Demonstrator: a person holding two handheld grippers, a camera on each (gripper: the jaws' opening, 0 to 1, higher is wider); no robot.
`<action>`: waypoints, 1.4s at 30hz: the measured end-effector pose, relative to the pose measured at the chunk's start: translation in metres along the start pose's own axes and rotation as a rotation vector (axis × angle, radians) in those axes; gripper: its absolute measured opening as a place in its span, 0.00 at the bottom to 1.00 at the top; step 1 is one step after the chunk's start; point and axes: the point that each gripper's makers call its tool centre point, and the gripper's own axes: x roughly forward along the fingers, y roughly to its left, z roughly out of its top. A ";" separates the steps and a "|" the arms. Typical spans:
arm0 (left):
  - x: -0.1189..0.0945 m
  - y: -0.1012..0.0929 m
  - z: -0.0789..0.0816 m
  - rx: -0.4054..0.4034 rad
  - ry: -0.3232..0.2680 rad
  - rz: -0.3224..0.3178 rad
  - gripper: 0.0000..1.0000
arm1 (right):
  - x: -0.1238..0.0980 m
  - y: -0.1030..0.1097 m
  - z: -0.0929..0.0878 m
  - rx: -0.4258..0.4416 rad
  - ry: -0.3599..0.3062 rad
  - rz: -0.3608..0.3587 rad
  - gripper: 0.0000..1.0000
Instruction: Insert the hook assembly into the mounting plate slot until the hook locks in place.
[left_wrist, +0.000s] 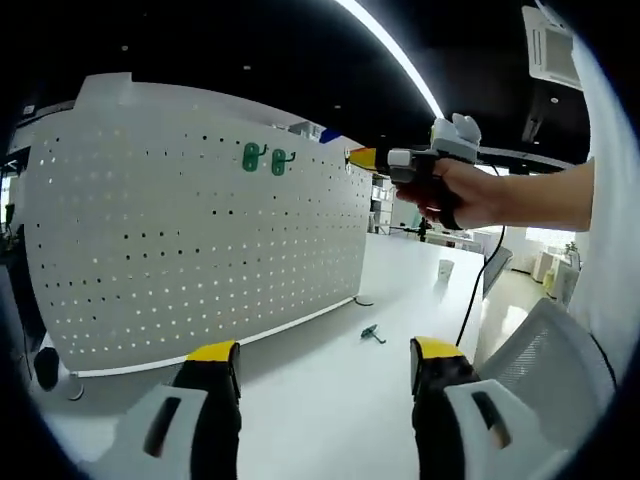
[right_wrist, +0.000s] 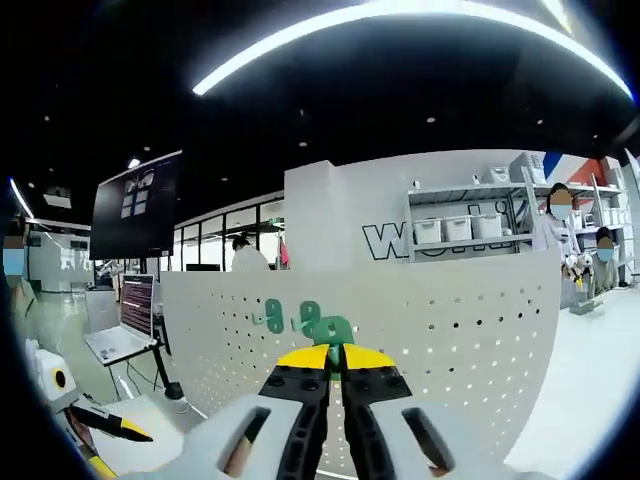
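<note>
The right claw (right_wrist: 335, 352), closed on a green hook (right_wrist: 333, 328), nears the pegboard (right_wrist: 450, 330) for insertion; the left claw (left_wrist: 325, 352) hangs open, empty.

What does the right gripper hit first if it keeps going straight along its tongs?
Probably the white pegboard: the right gripper is shut on a green hook and points at the board beside two mounted green hooks. Depth is unclear.
</note>
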 end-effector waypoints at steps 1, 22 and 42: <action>-0.001 0.000 -0.001 -0.001 0.002 0.001 0.70 | 0.002 -0.001 0.001 0.003 -0.001 -0.002 0.01; -0.007 0.001 -0.007 -0.019 0.002 0.004 0.69 | 0.035 -0.004 0.011 -0.036 -0.078 -0.083 0.01; -0.004 0.002 -0.029 0.007 0.094 0.004 0.71 | 0.063 -0.016 0.005 -0.005 -0.071 -0.110 0.02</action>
